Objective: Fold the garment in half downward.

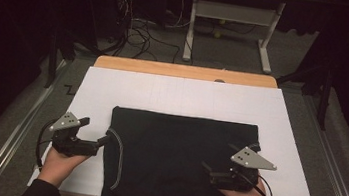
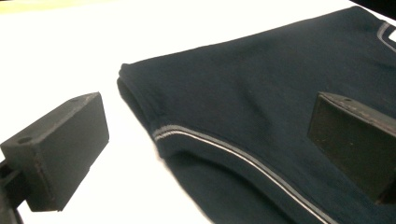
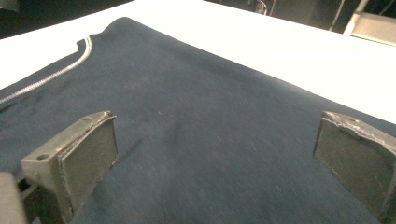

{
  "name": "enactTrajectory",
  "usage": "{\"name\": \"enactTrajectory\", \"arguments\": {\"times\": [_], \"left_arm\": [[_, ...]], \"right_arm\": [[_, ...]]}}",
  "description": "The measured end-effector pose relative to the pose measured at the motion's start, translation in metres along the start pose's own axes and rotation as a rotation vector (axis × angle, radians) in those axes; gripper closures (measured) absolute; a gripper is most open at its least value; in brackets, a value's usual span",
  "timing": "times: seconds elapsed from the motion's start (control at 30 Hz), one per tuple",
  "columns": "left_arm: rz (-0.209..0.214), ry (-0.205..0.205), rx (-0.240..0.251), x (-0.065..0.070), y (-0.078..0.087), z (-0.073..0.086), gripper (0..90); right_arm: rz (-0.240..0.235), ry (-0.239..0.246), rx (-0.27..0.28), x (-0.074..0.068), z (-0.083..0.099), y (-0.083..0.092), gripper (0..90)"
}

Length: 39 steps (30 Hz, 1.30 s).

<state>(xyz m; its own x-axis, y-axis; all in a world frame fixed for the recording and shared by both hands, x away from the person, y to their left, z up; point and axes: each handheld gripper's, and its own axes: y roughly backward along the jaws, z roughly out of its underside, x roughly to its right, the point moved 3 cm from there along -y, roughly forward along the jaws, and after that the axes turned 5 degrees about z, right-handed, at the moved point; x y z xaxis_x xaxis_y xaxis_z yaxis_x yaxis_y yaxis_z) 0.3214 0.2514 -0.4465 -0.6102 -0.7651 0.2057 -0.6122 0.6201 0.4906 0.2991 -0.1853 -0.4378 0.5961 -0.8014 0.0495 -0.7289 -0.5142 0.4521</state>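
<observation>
So there's a dark folded garment (image 1: 180,154) lying flat on a white sheet (image 1: 182,96) that covers most of a wooden table (image 1: 186,71), with its near edge hanging a bit past the front of the sheet. Pale piping runs along its left side and curves near the bottom. The left gripper (image 1: 104,141) sits just beside the garment's left edge, jaws apart with nothing between them, held by the person's left hand (image 1: 58,160). The right gripper (image 1: 208,169) is over the garment's lower right part; its jaws look spread too, though black on black makes that hard to read. Cables (image 1: 140,33) sprawl on the floor behind, near a pale table frame (image 1: 232,19).
</observation>
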Motion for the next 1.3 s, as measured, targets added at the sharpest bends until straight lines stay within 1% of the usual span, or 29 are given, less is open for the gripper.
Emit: {"name": "enactTrajectory", "arguments": {"times": [0.17, 0.3, 0.37, 0.5, 0.6, 0.7, 0.73, 0.77, 0.93, 1.07, 1.17, 1.27, 1.3], "left_arm": [[-0.004, 0.01, 0.007, -0.006, -0.005, -0.005, 0.0], [0.006, 0.025, 0.034, -0.009, -0.007, -0.007, 0.0], [0.009, 0.03, 0.036, -0.01, -0.009, -0.008, 0.0], [0.014, 0.021, 0.03, -0.01, -0.013, -0.01, 0.0], [0.009, 0.013, 0.025, -0.009, -0.014, -0.013, 0.0], [0.012, 0.012, 0.03, -0.01, -0.015, -0.017, 0.0], [0.005, 0.011, 0.027, -0.011, -0.016, -0.018, 0.0], [-0.004, 0.01, 0.028, -0.012, -0.017, -0.02, 0.0], [-0.005, 0.018, 0.015, -0.015, -0.019, -0.031, 0.0], [0.003, 0.005, 0.012, -0.015, -0.02, -0.044, 0.0], [0.013, 0.009, 0.007, -0.017, -0.026, -0.053, 0.0], [0.014, 0.015, -0.002, -0.021, -0.033, -0.058, 0.0], [0.03, 0.028, -0.002, -0.022, -0.036, -0.058, 0.0]], "right_arm": [[-0.016, 0.015, -0.009, -0.015, -0.006, -0.017, 0.0], [-0.035, 0.04, -0.004, -0.03, -0.008, -0.027, 0.0], [-0.046, 0.048, -0.005, -0.037, -0.01, -0.031, 0.0], [-0.07, 0.061, -0.014, -0.054, -0.012, -0.04, 0.0], [-0.091, 0.083, -0.031, -0.068, -0.012, -0.047, 0.0], [-0.12, 0.093, -0.034, -0.083, -0.013, -0.054, 0.0], [-0.129, 0.096, -0.032, -0.088, -0.013, -0.056, 0.0], [-0.137, 0.098, -0.033, -0.092, -0.013, -0.058, 0.0], [-0.176, 0.115, -0.03, -0.113, -0.012, -0.067, 0.0], [-0.202, 0.128, -0.038, -0.13, -0.014, -0.072, 0.0], [-0.222, 0.137, -0.043, -0.141, -0.017, -0.074, 0.0], [-0.245, 0.145, -0.046, -0.152, -0.02, -0.075, 0.0], [-0.251, 0.147, -0.045, -0.156, -0.021, -0.076, 0.0]]}}
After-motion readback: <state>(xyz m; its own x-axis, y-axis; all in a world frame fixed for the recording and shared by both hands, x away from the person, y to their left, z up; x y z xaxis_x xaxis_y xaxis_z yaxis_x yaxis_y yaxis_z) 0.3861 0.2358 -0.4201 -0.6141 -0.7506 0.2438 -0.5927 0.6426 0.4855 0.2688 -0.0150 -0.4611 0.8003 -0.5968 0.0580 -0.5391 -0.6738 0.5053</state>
